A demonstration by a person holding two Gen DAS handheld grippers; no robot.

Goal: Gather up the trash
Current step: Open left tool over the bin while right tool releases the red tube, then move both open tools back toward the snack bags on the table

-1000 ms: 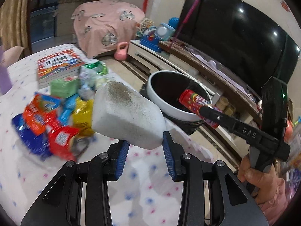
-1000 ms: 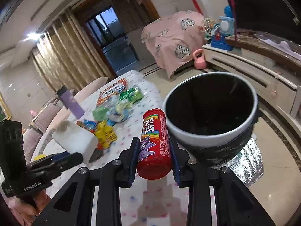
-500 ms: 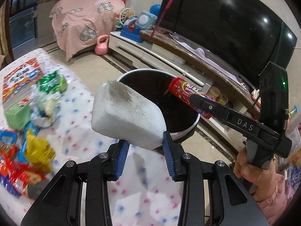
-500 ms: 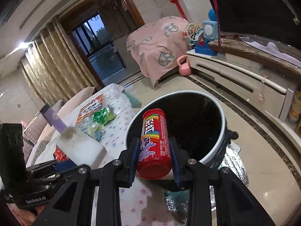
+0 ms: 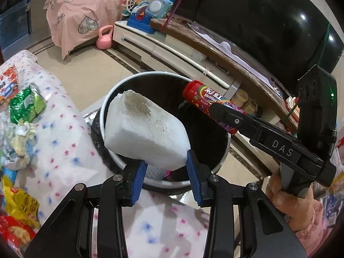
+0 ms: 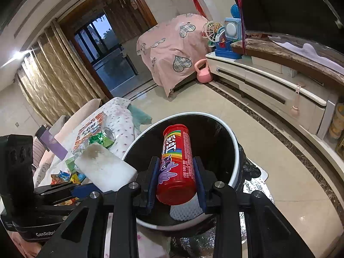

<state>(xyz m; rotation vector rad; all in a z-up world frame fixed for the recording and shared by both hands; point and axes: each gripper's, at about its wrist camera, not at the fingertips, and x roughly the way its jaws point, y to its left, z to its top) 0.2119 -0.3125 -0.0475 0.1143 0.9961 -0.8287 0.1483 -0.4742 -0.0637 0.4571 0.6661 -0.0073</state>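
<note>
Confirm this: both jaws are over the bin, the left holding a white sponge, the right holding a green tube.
Wrong colour. The tube in the right gripper is red, as the right wrist view shows. The left gripper does hold the sponge over the bin.

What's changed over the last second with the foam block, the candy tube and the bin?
Both grippers carried their loads from beside the table to over the trash bin. The left gripper still clamps the white foam block; the right gripper still clamps the red candy tube. Nothing released.
</note>
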